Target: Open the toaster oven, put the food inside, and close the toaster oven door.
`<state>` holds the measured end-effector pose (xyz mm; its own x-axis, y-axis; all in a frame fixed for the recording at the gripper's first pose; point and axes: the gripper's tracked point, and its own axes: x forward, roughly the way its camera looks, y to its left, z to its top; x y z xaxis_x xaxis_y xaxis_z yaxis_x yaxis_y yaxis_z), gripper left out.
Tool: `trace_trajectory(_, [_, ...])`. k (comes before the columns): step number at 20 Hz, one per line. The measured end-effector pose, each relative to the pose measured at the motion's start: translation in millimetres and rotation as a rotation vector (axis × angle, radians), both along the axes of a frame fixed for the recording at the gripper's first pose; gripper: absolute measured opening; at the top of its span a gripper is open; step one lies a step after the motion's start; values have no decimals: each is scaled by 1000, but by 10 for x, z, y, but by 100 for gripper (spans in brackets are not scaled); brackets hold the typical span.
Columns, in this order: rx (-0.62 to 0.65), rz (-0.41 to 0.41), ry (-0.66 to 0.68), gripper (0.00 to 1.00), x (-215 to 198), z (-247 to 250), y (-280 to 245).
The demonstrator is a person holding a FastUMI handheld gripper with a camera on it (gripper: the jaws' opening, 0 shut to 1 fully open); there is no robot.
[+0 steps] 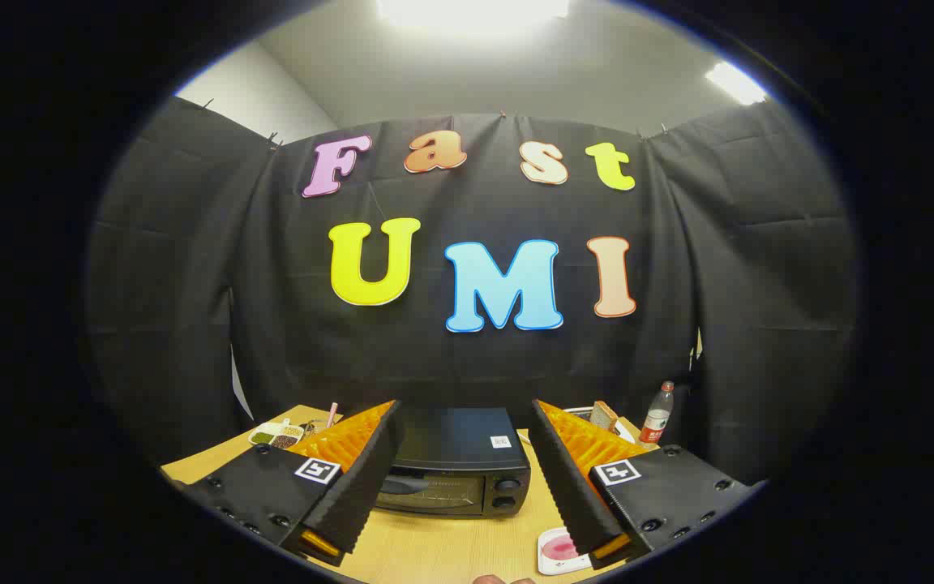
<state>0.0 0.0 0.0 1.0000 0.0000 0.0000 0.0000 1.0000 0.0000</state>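
A black toaster oven (457,470) stands on the wooden table (434,547), its glass door shut, seen between my two fingers and a little beyond them. My gripper (464,466) is open and holds nothing, raised above the table in front of the oven. A slice of bread (603,416) rests on a white plate (625,431) behind my right finger, to the right of the oven.
A plastic bottle with a red label (657,414) stands at the back right. A white divided dish of grains (275,435) sits left of the oven. A small white dish with pink inside (560,551) lies close in front, by the right finger.
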Motion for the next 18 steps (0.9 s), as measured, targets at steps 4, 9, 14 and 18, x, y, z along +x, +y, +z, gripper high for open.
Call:
trace_trajectory(4, [7,-21,5,98,-55,-24,-119])
trace_trajectory(9, [4,-33,13,98,-100,-90,-219])
trace_trajectory(14, [-3,-32,13,98,-131,-96,-201])
trace_trajectory(18, [-7,-20,9,98,-93,-88,-125])
